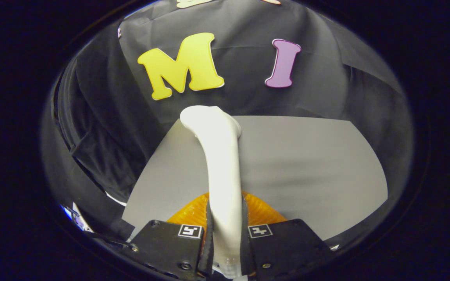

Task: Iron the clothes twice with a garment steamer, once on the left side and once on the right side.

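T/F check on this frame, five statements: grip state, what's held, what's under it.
1. The gripper is shut on the white steamer handle. True.
2. The fingers are wide open with nothing between them. False: both fingers press on the handle.
3. The handle runs forward from between the fingers. True.
4. An orange part shows just ahead of the fingers, beside the handle. True.
5. The steamer sits over a bright red cloth. False: the surface beyond it is a plain grey sheet.
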